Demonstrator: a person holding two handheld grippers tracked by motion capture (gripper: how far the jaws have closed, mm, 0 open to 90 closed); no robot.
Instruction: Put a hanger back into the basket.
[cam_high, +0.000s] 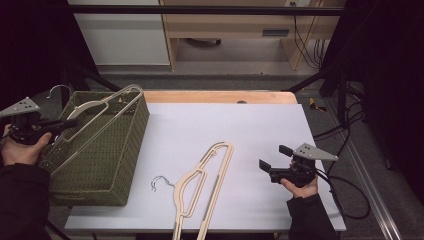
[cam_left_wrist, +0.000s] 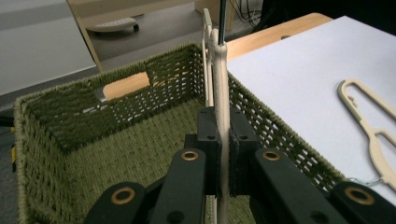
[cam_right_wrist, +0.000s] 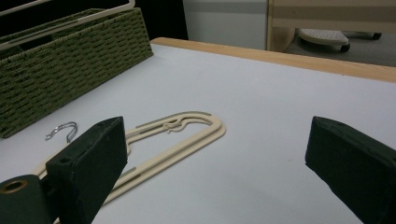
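Observation:
A cream hanger (cam_high: 102, 116) with a metal hook lies tilted across the top of the green woven basket (cam_high: 107, 165) at the table's left. My left gripper (cam_high: 60, 123) is shut on this hanger, and the left gripper view shows its bar (cam_left_wrist: 222, 93) pinched between the jaws above the basket floor (cam_left_wrist: 126, 158). A second cream hanger (cam_high: 205, 185) lies flat on the white table mat, its hook pointing left. My right gripper (cam_high: 272, 156) hovers open to the right of that hanger (cam_right_wrist: 177, 133), nothing between its jaws.
The white mat (cam_high: 220, 125) covers the wooden table (cam_high: 215, 96). The second hanger's lower end overhangs the front edge. A cable (cam_high: 345, 195) trails off the table's right side. Black frame posts stand at the back corners.

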